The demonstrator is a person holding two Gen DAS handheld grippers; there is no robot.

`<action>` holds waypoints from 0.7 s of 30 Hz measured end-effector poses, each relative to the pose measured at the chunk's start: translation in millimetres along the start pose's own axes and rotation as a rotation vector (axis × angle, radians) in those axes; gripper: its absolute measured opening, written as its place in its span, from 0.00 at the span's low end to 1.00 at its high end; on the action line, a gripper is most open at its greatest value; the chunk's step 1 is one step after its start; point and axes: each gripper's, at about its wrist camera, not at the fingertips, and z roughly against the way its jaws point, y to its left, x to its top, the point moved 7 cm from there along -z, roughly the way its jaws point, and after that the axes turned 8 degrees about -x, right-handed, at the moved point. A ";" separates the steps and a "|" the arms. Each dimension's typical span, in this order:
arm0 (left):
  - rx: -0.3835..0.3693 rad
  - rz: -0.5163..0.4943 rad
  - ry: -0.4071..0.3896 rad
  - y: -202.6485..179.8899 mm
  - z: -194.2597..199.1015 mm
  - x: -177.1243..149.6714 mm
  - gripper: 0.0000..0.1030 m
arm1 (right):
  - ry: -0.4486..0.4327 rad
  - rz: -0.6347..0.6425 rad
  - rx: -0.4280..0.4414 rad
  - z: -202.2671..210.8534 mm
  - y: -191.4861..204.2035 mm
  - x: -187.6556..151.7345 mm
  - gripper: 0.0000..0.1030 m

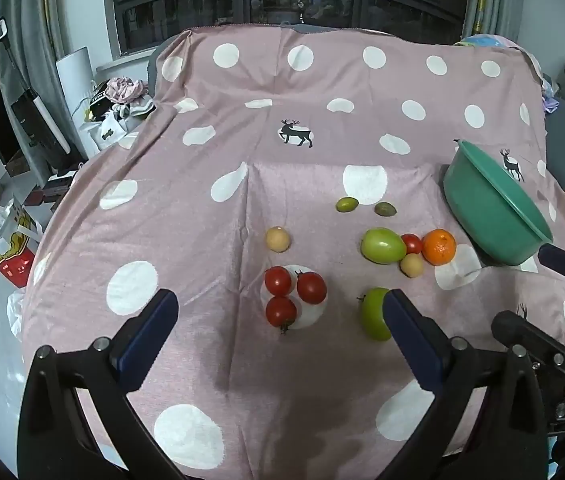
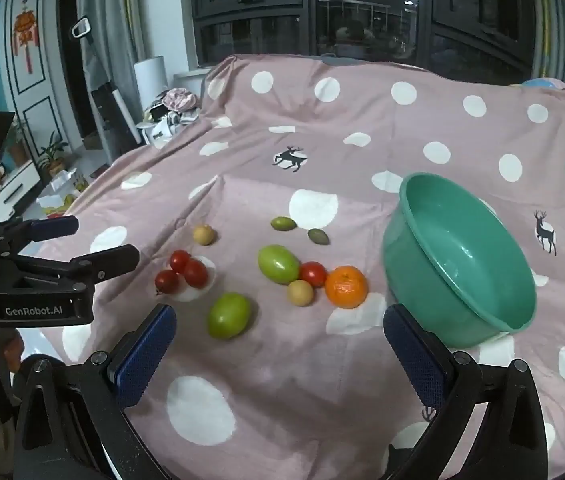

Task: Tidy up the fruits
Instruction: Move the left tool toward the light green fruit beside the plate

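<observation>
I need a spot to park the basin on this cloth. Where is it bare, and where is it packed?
Bare: the near cloth between the open right tool and the near green tomato, and the far stretch beyond the two small olive-green fruits.
Crowded: the round orange mandarin cluster beside the tilted teal plastic basin, and the three red tomatoes.

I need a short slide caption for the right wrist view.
Open right gripper above scattered fruits near an empty green basin on a dotted cloth.

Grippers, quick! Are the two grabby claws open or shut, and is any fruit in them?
Left gripper: open wide, holding nothing; it hangs above the red tomatoes.
Right gripper: open wide, holding nothing; the green basin is ahead to its right.
</observation>
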 end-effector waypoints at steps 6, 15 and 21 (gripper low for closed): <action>-0.009 0.002 0.001 -1.3 -3.5 -0.9 0.99 | 0.016 0.001 -0.007 -2.4 1.8 -0.4 1.00; -0.023 -0.013 0.009 -7.1 -8.8 -5.4 0.99 | 0.007 -0.017 0.003 -4.6 1.6 -2.4 1.00; -0.028 -0.018 0.033 -7.7 -10.9 -6.7 0.99 | 0.008 -0.015 0.002 -5.7 1.9 -3.1 1.00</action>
